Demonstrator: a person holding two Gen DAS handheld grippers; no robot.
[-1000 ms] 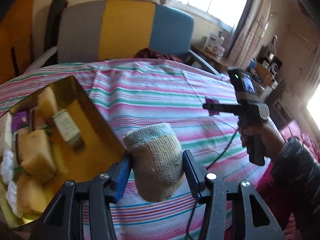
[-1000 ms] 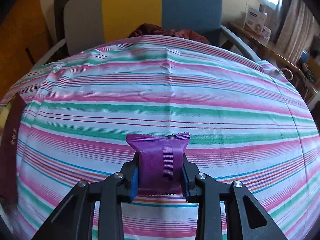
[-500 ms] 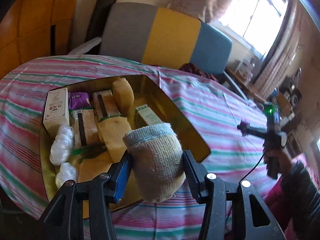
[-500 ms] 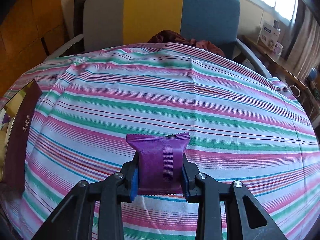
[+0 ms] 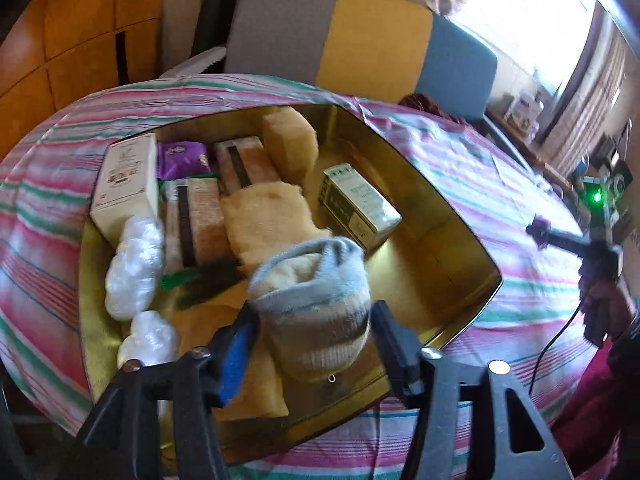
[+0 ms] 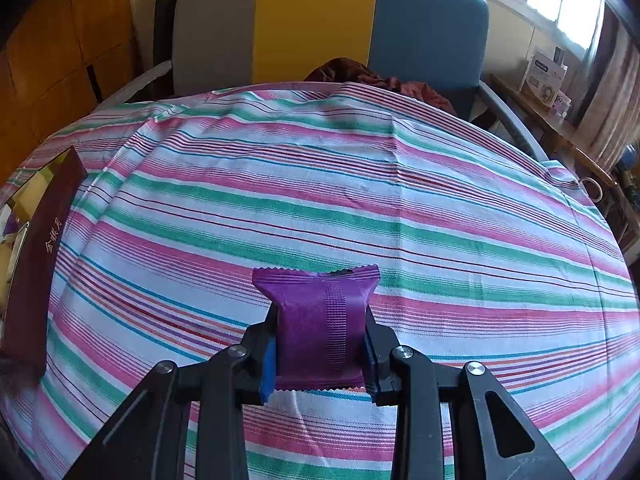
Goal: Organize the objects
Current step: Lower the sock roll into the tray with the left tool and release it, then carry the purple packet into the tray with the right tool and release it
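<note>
Over the tin, the left hand-held gripper is opening, jaws clear of the sock between them, dropping it in; the right hand-held gripper pinches a purple packet above the desk, awaiting its turn.

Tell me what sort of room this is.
Most likely a lived-in home room: a table under a striped tablecloth, an upholstered armchair pushed up to it, and a curtained window beside a cluttered side shelf.

A lived-in home room: striped tablecloth, tricolour armchair (clothes dumped on it), curtained window.
</note>
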